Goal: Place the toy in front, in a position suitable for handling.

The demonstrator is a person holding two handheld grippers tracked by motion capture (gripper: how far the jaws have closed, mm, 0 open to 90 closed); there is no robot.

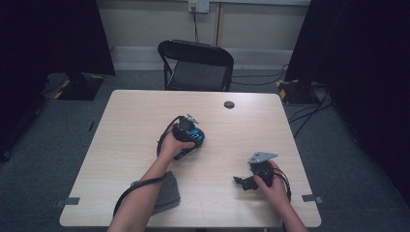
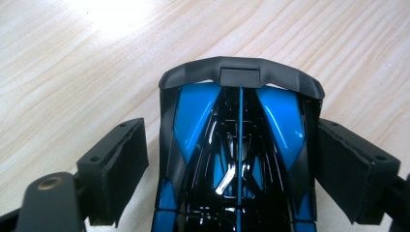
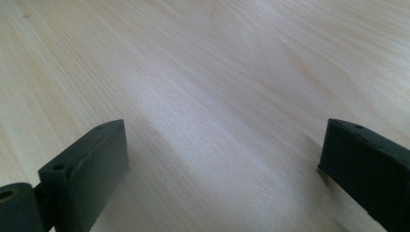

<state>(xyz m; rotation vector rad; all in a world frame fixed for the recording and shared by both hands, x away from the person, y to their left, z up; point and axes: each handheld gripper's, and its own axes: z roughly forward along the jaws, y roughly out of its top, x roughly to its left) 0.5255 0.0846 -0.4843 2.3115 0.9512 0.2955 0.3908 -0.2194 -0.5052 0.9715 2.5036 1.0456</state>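
From the high view, my left gripper [image 1: 189, 129] sits over the toy car [image 1: 192, 141] near the middle of the table [image 1: 135, 121], while my right gripper [image 1: 241, 181] rests low by the near right edge, well apart from it. A grey cloth [image 1: 169, 191] lies by my left forearm.

In the left gripper view, the car [image 2: 237, 159] is flat on the wood, blue and black, its dark spoiler end pointing away from me. It sits between my jaws, but they stand wide: a strip of table shows between the left pad and the car, and the right pad is at most brushing its side. So no grip on it, I judge; this looks like the release, or the moment before a fresh pinch.

In the right gripper view, my jaws are spread with bare wood between them, holding nothing.

Next I either lift straight up without nudging the car, or close evenly on its flanks.
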